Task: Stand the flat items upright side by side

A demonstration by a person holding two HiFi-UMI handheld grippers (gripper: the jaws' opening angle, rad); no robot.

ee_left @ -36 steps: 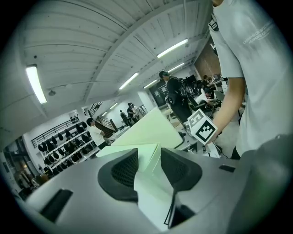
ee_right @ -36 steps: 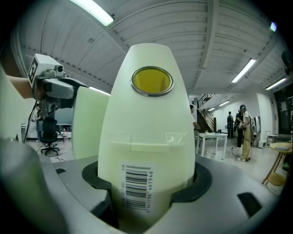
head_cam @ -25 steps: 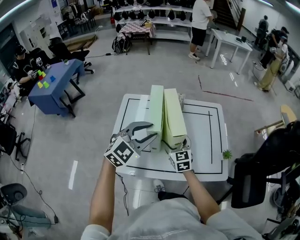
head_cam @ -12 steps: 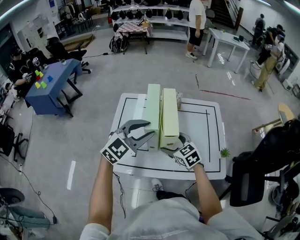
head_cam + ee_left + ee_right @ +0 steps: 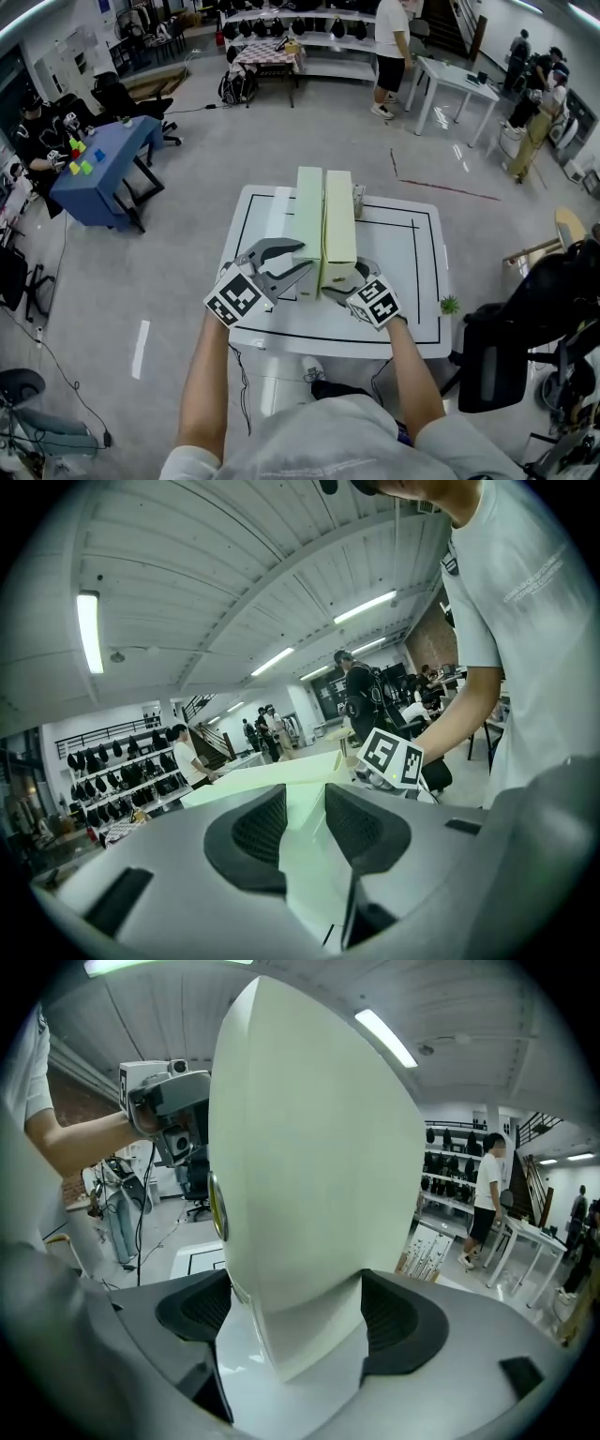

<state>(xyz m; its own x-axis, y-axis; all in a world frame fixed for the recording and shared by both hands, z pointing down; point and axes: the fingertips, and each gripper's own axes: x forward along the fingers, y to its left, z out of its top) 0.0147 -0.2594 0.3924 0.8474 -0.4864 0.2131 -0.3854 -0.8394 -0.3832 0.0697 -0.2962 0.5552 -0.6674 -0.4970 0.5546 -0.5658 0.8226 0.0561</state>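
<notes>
Two pale green flat boxes stand upright side by side on the white table (image 5: 412, 281), the left box (image 5: 310, 220) against the right box (image 5: 338, 220). My left gripper (image 5: 305, 259) is open beside the near end of the left box, with nothing between its pads (image 5: 261, 825); the box (image 5: 281, 782) shows beyond them. My right gripper (image 5: 343, 279) sits at the near end of the right box (image 5: 309, 1147). Its jaws stand wide on either side of that end without a clear press. The right gripper's marker cube (image 5: 389, 758) shows in the left gripper view.
A small carton (image 5: 358, 199) stands behind the boxes and a tiny green plant (image 5: 454, 307) sits at the table's right edge. A black line frames the tabletop. A dark chair (image 5: 516, 347) is close on the right and a blue table (image 5: 103, 169) stands far left.
My right gripper has swung outward to the right and its jaws have widened round the right box's end. The left gripper has shifted only slightly. Both boxes stay upright.
</notes>
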